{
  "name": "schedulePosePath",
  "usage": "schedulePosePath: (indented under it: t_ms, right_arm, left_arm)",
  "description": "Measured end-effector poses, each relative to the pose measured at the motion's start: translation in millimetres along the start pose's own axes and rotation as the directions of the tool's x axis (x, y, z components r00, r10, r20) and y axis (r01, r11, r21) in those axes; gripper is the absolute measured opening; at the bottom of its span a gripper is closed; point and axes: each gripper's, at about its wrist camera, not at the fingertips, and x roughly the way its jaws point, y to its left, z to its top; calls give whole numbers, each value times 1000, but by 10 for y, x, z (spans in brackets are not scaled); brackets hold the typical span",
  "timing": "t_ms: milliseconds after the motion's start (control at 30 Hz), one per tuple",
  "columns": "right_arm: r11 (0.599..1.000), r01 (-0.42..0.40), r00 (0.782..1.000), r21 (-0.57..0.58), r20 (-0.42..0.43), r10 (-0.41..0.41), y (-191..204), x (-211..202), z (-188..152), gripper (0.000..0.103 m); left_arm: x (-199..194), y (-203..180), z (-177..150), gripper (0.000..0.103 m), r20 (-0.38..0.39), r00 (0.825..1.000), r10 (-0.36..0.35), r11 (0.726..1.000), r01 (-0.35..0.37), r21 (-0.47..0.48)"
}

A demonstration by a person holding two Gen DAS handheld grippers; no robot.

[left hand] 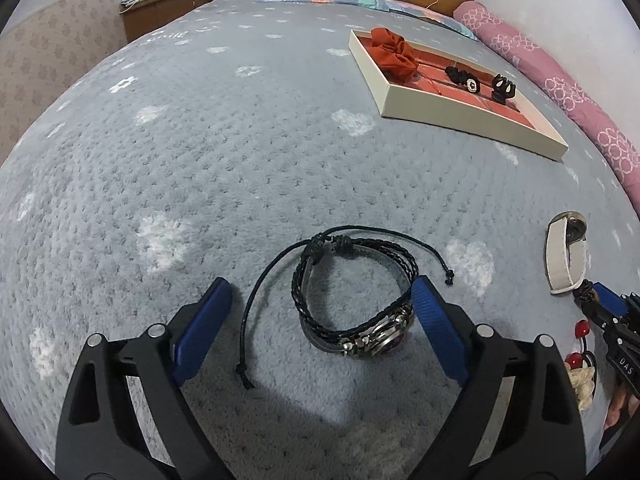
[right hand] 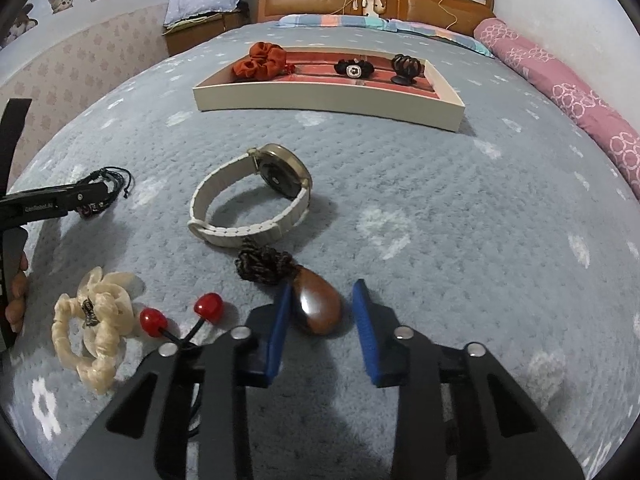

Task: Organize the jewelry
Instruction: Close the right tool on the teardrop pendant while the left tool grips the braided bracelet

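Blue-padded fingers of the left gripper (left hand: 322,308) stand spread wide over the grey bedspread (left hand: 200,160), and a black braided bracelet (left hand: 354,296) lies between them, its metal beads touching the right pad (the loose cord ends trail toward the left pad). Nothing is clamped. Off to the right lies a white-strapped watch (left hand: 566,256), with the other gripper's tip just below it. From the right wrist view, the right gripper (right hand: 322,312) is likewise released, its fingers either side of a brown teardrop pendant (right hand: 318,306) resting on the bedspread; the left pad is touching or nearly touching the pendant, the right one stands apart. A bunched dark cord (right hand: 262,264) joins the pendant's narrow end, just below the watch (right hand: 250,196). Left of the gripper lie a hair tie with two red beads (right hand: 208,307) and a cream scrunchie (right hand: 94,320). Farther up the bed sits a white tray (right hand: 320,102) with a red lining, holding a rust-coloured scrunchie (right hand: 262,62), a black hair tie (right hand: 352,68) and a dark claw clip (right hand: 405,67).
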Motion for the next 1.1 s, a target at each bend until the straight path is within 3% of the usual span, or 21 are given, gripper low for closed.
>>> schedulePosePath:
  t_ms: [200,400,600,733,833,1100]
  right_arm:
    - [1000,-20,1000,17,3,20,-40,-3,1,27]
    - [999,-36,999,32,11,36,-74,-23,-4,27]
    - [999,-39,999,34,11,39,-83,-20,-5,27]
    - [999,-37,999,33,15,37,-79,-27,-5,27]
    - [999,-35,999,32,21,34,-76,-51,-10,26]
    - [999,-35,999,39,43,33,-93,-124,-11,26]
  left_arm:
    - [-27,-18,-3,77,14,1000,-1,1000,1,4]
    - [-76,56,-45,50,18,1000,20,1000,-19,-23]
    - [-62,43,-47,37,11,998,67,998,-67,9]
    - [-77,124,-40,18,18,997,70,997,-70,-21]
    - [-92,188,-45,9,19,998,61,997,-61,-40]
    - [-158,179,-57,6,43,996,76,996,-74,-48]
